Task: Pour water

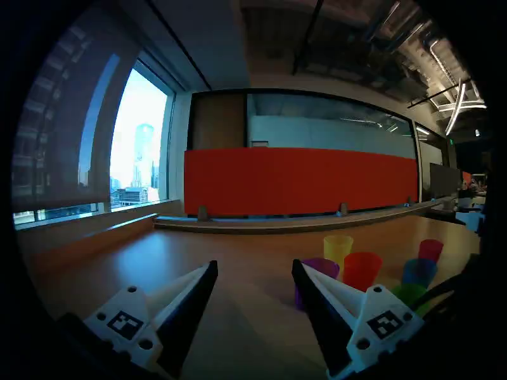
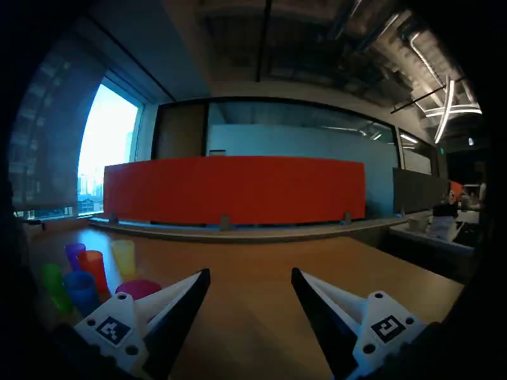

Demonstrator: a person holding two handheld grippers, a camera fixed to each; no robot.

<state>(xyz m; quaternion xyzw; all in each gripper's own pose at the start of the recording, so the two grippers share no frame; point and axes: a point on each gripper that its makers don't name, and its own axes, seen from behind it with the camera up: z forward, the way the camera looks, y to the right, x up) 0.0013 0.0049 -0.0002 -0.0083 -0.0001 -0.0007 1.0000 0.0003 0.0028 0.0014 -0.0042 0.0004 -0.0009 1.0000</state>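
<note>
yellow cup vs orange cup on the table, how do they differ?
Colour: the yellow cup is pale yellow, the orange cup is red-orange. Position: in the left gripper view the yellow cup stands farther back and the orange cup nearer. Shared: both are upright, open end up, on the wooden table.

The left gripper (image 1: 255, 265) is hovering low over the wooden counter (image 1: 253, 247), its fingers (image 1: 190, 297) standing apart, holding nothing. Toward the right, plastic cups are clustering: purple cup (image 1: 320, 266) partly behind one finger, yellow cup (image 1: 338, 248), orange cup (image 1: 362, 269), blue cup (image 1: 418, 272), pink cup (image 1: 431, 249), green cup (image 1: 409, 294).
</note>
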